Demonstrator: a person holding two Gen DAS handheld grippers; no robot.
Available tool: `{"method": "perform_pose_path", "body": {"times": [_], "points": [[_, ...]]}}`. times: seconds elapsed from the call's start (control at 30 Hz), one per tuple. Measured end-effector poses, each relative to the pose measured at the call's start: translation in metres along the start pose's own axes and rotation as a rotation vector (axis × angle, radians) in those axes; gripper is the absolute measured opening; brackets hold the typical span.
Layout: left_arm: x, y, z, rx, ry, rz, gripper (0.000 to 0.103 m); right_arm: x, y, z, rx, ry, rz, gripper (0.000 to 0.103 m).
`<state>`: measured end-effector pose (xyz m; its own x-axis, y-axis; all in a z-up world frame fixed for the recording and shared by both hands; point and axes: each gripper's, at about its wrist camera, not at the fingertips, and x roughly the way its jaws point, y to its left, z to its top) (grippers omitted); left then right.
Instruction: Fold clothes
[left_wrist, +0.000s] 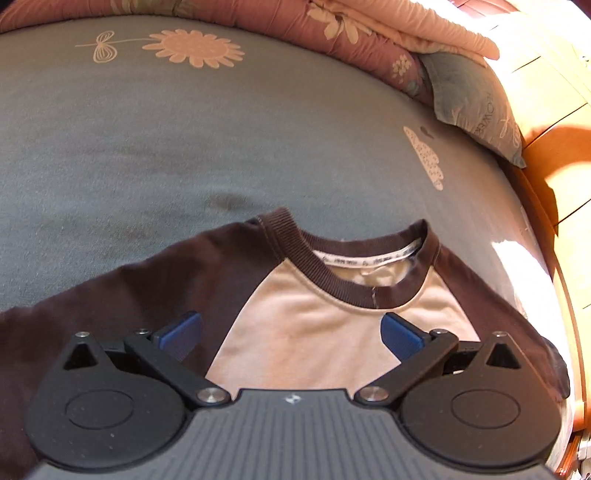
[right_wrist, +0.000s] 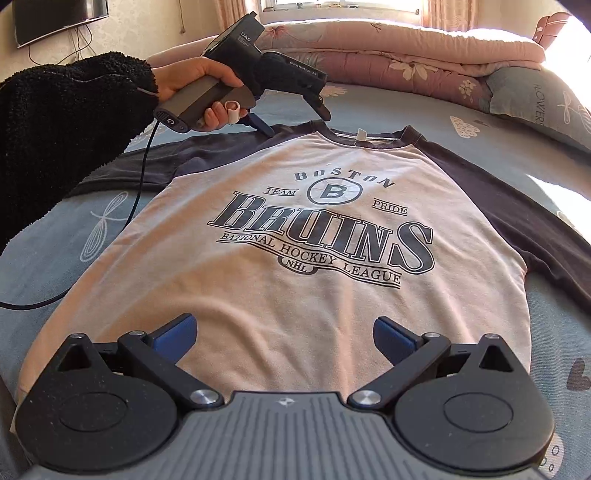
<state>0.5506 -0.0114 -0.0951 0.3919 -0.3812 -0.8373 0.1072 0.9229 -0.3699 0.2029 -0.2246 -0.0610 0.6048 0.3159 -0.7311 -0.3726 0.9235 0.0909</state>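
On the bed (right_wrist: 55, 236), sweatshirt (right_wrist: 295, 266) spread flat, print side up.

My left tool (left_wrist: 291, 332) hovers at the collar (left_wrist: 354, 288) end, jaws wide apart, nothing between them; from the right wrist camera I see it over the left shoulder seam, held in a black-sleeved hand (right_wrist: 192, 83). My right tool (right_wrist: 284, 338) sits above the hem, equally wide, empty. Folded quilts (right_wrist: 399, 62) lie beyond.

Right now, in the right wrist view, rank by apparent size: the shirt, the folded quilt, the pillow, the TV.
1. shirt, though nearest
2. folded quilt
3. pillow, cropped
4. TV, cropped, farthest
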Motion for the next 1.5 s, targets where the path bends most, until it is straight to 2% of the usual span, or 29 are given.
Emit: {"method": "perform_pose_path", "body": {"times": [0.13,0.3,0.4,0.5,0.57,0.63,0.83,0.97,1.1,1.27,1.43,1.5], "points": [[0.01,0.008,0.015,-0.026,-0.092,0.043,0.102,0.005,0.0,0.0,-0.007,0.021,-0.006,0.103],[0.016,0.007,0.031,-0.039,-0.109,0.112,0.102,0.015,-0.008,-0.001,0.002,0.062,-0.073,0.103],[-0.002,-0.004,0.018,0.025,-0.112,0.109,0.101,0.016,-0.013,-0.002,0.007,0.069,-0.121,0.103],[-0.028,-0.011,-0.005,0.121,-0.085,0.144,0.102,0.014,-0.01,-0.001,-0.036,0.054,-0.159,0.103],[-0.045,-0.011,-0.024,0.169,-0.056,0.192,0.102,0.02,-0.005,-0.004,-0.076,0.081,-0.177,0.103],[-0.058,-0.001,-0.038,0.182,-0.04,0.21,0.102,0.03,-0.004,-0.008,-0.086,0.139,-0.167,0.103],[-0.069,0.073,-0.055,-0.04,-0.011,0.162,0.102,0.036,-0.009,-0.009,-0.042,0.172,-0.137,0.103],[-0.076,0.116,-0.051,-0.148,-0.137,0.118,0.102,0.038,-0.01,-0.008,-0.034,0.174,-0.128,0.103],[-0.079,0.124,-0.036,-0.171,-0.158,0.357,0.102,0.039,-0.011,-0.007,-0.032,0.176,-0.12,0.103],[-0.11,0.122,-0.059,-0.168,-0.199,0.252,0.102,0.038,-0.01,-0.007,-0.038,0.174,-0.121,0.103],[-0.117,0.138,-0.098,-0.103,-0.135,0.313,0.102,0.037,-0.007,-0.008,-0.051,0.17,-0.132,0.103],[-0.119,0.151,-0.11,-0.056,-0.161,0.416,0.102,0.038,-0.007,-0.007,-0.051,0.171,-0.131,0.103]]}}
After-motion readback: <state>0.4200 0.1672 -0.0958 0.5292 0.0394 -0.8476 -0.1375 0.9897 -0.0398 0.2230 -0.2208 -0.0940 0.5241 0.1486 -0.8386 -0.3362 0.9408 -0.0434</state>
